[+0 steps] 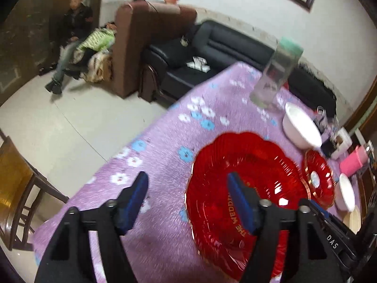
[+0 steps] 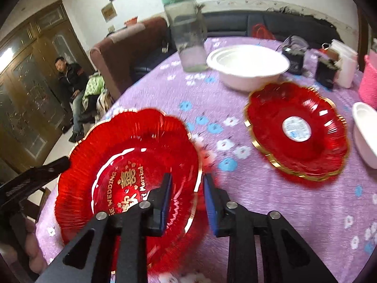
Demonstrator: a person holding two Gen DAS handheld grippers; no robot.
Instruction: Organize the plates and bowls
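Observation:
A large red scalloped plate (image 2: 122,165) with gold lettering lies on the purple floral tablecloth (image 2: 212,108). My right gripper (image 2: 186,188) straddles its right rim with the jaws a little apart, one blue pad over the plate and one outside it. The plate also shows in the left wrist view (image 1: 247,181). My left gripper (image 1: 188,188) is open, its right finger (image 1: 238,195) over the plate and its left finger over the cloth. A smaller red plate (image 2: 299,129) with a white sticker lies to the right. A large white bowl (image 2: 247,68) and a second white bowl (image 2: 365,132) stand nearby.
A tall clear jar with a green lid (image 2: 186,30) stands behind the plates. Black boxes (image 2: 325,70), a white container and a pink object (image 2: 370,85) crowd the far right. Sofas (image 1: 188,59), a seated man (image 1: 73,33) and a wooden chair (image 1: 16,184) surround the table.

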